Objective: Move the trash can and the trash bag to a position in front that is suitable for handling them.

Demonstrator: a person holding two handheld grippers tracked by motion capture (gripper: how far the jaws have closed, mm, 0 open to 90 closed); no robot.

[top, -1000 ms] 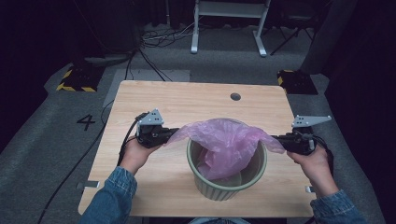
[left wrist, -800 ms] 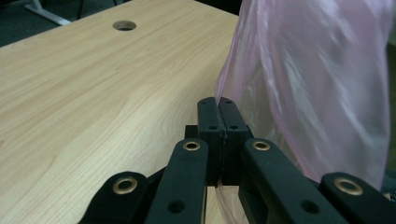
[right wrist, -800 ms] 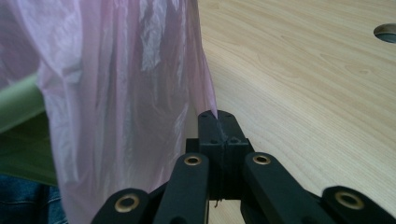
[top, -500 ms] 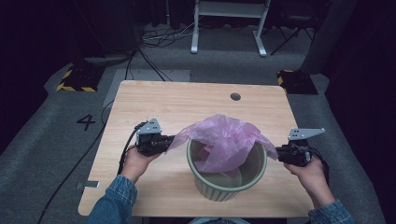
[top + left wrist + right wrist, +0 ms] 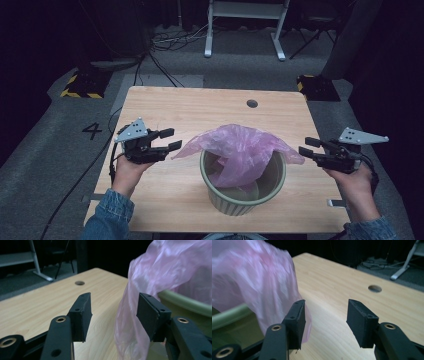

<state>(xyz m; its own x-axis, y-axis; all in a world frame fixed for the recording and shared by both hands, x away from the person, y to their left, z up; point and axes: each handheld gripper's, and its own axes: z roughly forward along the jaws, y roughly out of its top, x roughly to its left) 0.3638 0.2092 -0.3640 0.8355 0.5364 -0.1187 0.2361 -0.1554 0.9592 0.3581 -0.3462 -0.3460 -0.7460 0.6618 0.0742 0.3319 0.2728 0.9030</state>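
A thin pink plastic bag (image 5: 240, 150) sits in a pale green ribbed bin (image 5: 235, 200) on the wooden table (image 5: 200, 107), its edges draped loosely over the rim. My left gripper (image 5: 170, 139) hovers just left of the bag's left flap, and its jaws have just been opening. In the left gripper view, the left gripper (image 5: 113, 307) stands open; the bag (image 5: 162, 270) hangs slack in the gap by one pad, unpressed. My right gripper (image 5: 306, 146) is right of the bin, apart from the bag; its jaws have just been opening too. The right gripper (image 5: 325, 312) has bare table between its pads, the bag (image 5: 249, 277) beside it.
The table has a round cable hole (image 5: 252, 103) near its far edge. Beyond it stand a white frame (image 5: 245, 30), floor cables (image 5: 170, 42) and two yellow-black striped blocks (image 5: 80, 85). The bin's rim (image 5: 185, 302) lies close to my left gripper.
Both grippers went from shut on the bag's stretched edges to open and drew outward, away from the bin. The released bag edges sagged down over the rim.
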